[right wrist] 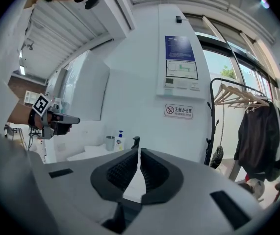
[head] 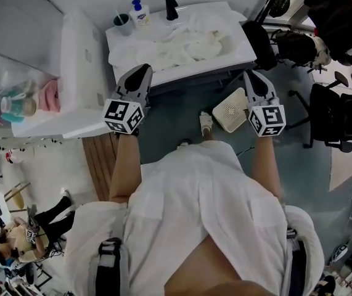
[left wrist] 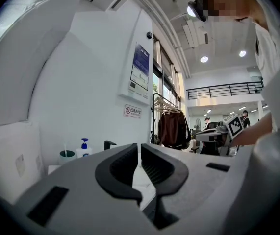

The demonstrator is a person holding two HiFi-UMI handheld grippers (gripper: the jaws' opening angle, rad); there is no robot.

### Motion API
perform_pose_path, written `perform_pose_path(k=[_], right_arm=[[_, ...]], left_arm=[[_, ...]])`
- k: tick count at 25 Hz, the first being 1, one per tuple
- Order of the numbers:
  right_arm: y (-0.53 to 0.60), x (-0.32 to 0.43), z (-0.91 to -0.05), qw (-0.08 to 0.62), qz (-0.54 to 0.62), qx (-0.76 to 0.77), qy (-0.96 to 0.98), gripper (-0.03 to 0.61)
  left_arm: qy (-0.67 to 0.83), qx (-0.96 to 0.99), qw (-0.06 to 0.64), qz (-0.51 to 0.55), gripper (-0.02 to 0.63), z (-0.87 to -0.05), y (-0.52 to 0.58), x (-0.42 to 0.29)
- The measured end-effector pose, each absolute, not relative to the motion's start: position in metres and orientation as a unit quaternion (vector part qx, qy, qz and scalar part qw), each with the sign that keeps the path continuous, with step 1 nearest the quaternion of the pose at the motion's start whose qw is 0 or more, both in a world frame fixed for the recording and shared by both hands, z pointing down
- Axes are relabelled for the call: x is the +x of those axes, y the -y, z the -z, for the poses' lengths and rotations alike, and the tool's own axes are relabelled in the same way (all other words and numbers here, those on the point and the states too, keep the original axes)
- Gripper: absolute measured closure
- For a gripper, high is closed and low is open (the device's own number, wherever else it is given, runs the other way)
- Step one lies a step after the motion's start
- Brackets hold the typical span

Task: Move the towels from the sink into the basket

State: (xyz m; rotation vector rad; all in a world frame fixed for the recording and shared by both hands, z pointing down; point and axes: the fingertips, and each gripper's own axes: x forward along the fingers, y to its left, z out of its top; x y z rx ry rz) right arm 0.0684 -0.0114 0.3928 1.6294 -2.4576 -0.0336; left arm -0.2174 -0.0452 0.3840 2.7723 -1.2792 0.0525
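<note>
Crumpled white towels (head: 185, 47) fill the white sink (head: 240, 53) at the top of the head view, below a black faucet (head: 171, 6). A white perforated basket (head: 230, 111) lies on the floor in front of the sink, next to the person's foot. My left gripper (head: 140, 71) is held up before the sink's front edge, shut and holding nothing. My right gripper (head: 250, 74) hovers above the basket near the sink's right corner, also shut with nothing in it. The jaw tips meet in the left gripper view (left wrist: 140, 148) and in the right gripper view (right wrist: 139, 151).
A soap bottle (head: 140, 12) and a cup (head: 122, 22) stand at the sink's back left. A tall white cabinet (head: 80, 60) flanks the sink on the left. A black bag (head: 259, 42) and office chairs (head: 333, 113) are to the right. A coat rack (right wrist: 257, 131) stands by the wall.
</note>
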Motion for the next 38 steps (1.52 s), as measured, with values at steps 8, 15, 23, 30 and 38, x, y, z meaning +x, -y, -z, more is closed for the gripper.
perform_pose_path(k=[8,15,23,30,38], right_arm=[[0.093,0.090,-0.422,0.125,-0.010,0.520,0.845,0.541],[0.171,0.103,-0.459,0.163,-0.028,0.488,0.857,0.443],[0.236,0.101,-0.502,0.201,-0.047,0.453,0.867,0.403],[0.274,0.098,-0.544,0.245,-0.057,0.429,0.868,0.339],[0.312,0.104,-0.597,0.327,-0.064,0.399,0.854,0.290]], left_arm=[[0.416,0.907,0.049,-0.039,0.586,-0.397,0.103,-0.184],[0.423,0.902,0.066,-0.055,0.586,-0.422,0.160,-0.158],[0.426,0.898,0.088,-0.072,0.586,-0.449,0.202,-0.135],[0.423,0.896,0.100,-0.087,0.586,-0.467,0.224,-0.120],[0.427,0.892,0.109,-0.100,0.586,-0.482,0.244,-0.109]])
